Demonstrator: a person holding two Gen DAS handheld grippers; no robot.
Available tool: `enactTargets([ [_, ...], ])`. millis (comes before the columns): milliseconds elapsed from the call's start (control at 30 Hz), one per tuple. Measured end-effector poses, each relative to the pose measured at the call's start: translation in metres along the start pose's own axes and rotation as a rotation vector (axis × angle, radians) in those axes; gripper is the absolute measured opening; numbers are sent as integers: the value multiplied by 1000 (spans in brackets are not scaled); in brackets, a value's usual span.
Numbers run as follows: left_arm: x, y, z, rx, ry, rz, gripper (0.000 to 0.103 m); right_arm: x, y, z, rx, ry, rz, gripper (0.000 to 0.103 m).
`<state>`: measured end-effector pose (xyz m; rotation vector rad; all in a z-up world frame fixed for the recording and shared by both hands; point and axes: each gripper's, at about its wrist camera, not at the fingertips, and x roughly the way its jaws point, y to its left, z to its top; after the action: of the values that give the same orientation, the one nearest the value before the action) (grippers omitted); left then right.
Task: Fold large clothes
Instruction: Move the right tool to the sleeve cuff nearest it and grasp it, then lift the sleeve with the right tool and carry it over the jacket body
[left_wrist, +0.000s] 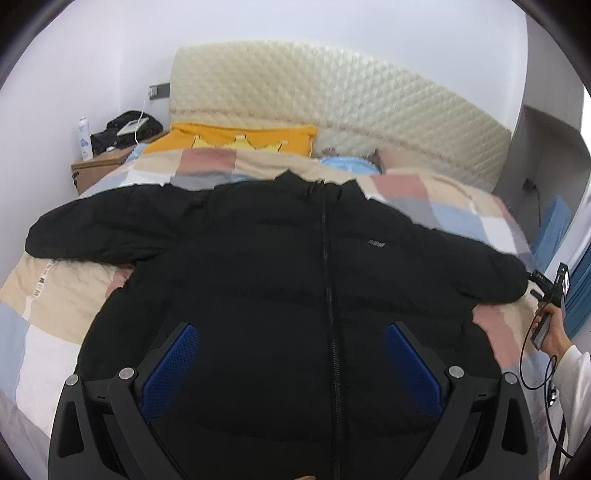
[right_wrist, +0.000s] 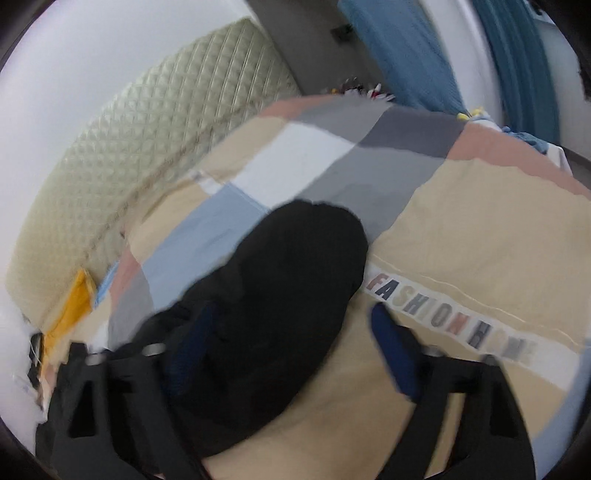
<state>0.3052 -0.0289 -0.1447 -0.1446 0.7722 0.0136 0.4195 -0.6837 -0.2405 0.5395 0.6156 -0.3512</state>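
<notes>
A black puffer jacket lies face up and spread flat on a bed, its zip running up the middle and both sleeves stretched out to the sides. Under it is a patchwork quilt in beige, pink, grey, white and pale blue squares. The left gripper hangs over the lower front of the jacket with its blue-padded fingers set wide apart, holding nothing. In the right wrist view the right gripper is also spread wide, and the end of the jacket's sleeve lies in the gap between its fingers (the picture is blurred, so actual contact cannot be judged). A strip of printed letters crosses the quilt just beside that sleeve. At the head of the bed stands a cream quilted headboard, with an orange pillow in front of it. A wooden bedside table at the far left carries a white bottle and a black bag
</notes>
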Motion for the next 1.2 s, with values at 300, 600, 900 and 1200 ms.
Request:
enactTargets([
  [300,17,-8,-11,46,13,70,103,63,2,5,48,38,26,34],
  [600,3,-15,-8,69,-6,87,103,26,23,26,-13,-69,-44,3],
  [900,-7,-2,-19,85,9,105,103,6,-20,-11,16,-29,-103,2],
  [1200,-18,6,-18,92,-26,101,103,-53,29,38,-43,-112,-98,2],
])
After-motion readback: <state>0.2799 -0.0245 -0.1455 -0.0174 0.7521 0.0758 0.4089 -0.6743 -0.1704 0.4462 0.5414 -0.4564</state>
